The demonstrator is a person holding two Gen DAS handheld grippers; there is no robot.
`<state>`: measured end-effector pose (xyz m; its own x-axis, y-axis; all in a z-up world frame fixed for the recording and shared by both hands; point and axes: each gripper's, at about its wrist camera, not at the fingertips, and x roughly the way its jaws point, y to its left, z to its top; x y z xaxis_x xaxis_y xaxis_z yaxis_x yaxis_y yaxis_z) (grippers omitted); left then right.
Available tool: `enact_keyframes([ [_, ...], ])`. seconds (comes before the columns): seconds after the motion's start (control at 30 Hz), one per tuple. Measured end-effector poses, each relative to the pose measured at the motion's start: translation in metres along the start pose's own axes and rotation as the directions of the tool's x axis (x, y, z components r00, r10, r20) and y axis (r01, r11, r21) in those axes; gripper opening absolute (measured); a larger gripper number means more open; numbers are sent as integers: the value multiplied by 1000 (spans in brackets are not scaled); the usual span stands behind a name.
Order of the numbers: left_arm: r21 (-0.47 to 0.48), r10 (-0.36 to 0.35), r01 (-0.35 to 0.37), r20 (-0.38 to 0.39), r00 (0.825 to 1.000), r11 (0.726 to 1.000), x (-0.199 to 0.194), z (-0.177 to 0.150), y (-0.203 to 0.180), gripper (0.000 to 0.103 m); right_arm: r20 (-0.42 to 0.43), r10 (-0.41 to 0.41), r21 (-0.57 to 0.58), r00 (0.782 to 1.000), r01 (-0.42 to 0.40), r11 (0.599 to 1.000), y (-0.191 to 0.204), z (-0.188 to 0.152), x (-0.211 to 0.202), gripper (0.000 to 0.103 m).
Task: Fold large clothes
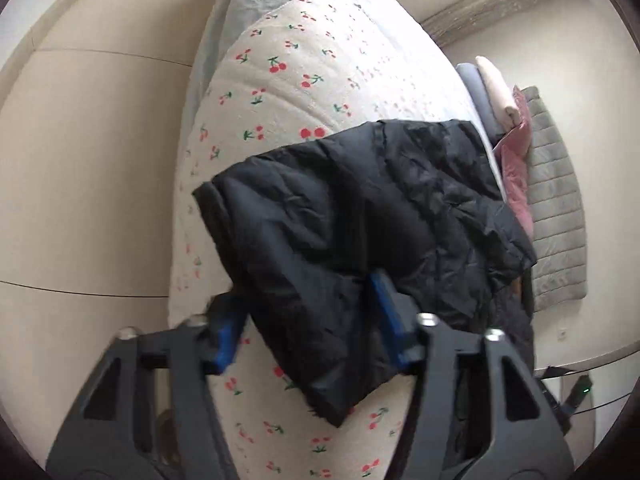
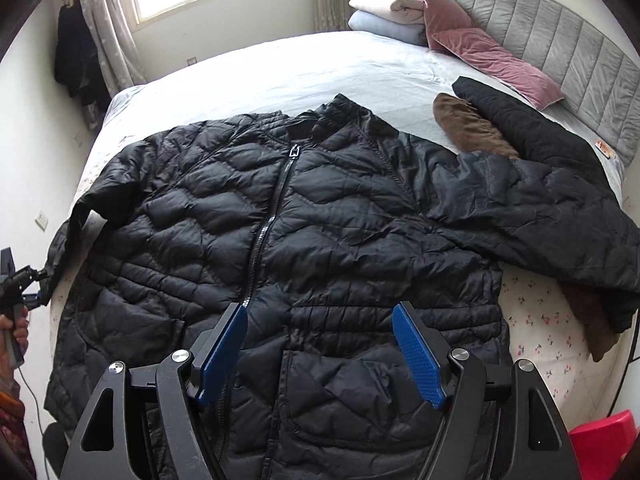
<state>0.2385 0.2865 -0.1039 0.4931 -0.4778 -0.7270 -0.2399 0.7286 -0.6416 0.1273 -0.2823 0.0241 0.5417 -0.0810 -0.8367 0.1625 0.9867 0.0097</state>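
A black quilted puffer jacket (image 2: 304, 232) lies front up and zipped on the bed (image 2: 304, 68), sleeves spread to both sides. My right gripper (image 2: 320, 344) is open, its blue pads above the jacket's lower front near the hem, holding nothing. In the left wrist view the jacket's left sleeve (image 1: 320, 240) lies between the open blue pads of my left gripper (image 1: 308, 324); whether the pads touch the cloth cannot be told. The left gripper also shows at the left edge of the right wrist view (image 2: 20, 280), at the sleeve's cuff.
A second dark garment with brown lining (image 2: 532, 128) lies on the bed's right side. Pink pillows (image 2: 480, 52) and folded blankets (image 2: 384, 12) sit by the grey headboard (image 2: 560, 40). A red object (image 2: 604, 440) is at the lower right. A cherry-print sheet (image 1: 304, 80) covers the mattress.
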Motion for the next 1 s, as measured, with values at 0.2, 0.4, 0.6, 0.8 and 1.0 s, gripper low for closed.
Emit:
enact_keyframes([
  [0.2, 165, 283, -379, 422, 862, 910, -57, 44, -79, 8, -23, -37, -26, 999, 36, 999, 5, -4, 9, 76],
  [0.4, 110, 509, -659, 544, 667, 744, -63, 78, -128, 49, -36, -19, 11, 999, 19, 1000, -9, -4, 14, 76],
  [0.6, 388, 324, -512, 454, 830, 766, -18, -1, -212, 73, -25, -30, 41, 999, 31, 999, -22, -7, 20, 76],
  [0.8, 703, 66, -122, 106, 992, 701, 46, -135, -272, 73, -37, -14, 29, 999, 15, 999, -24, -35, 39, 76],
  [1.0, 842, -16, 149, -164, 986, 519, 85, -206, -248, 73, 94, -58, -3, 994, 59, 998, -60, -92, 56, 76],
])
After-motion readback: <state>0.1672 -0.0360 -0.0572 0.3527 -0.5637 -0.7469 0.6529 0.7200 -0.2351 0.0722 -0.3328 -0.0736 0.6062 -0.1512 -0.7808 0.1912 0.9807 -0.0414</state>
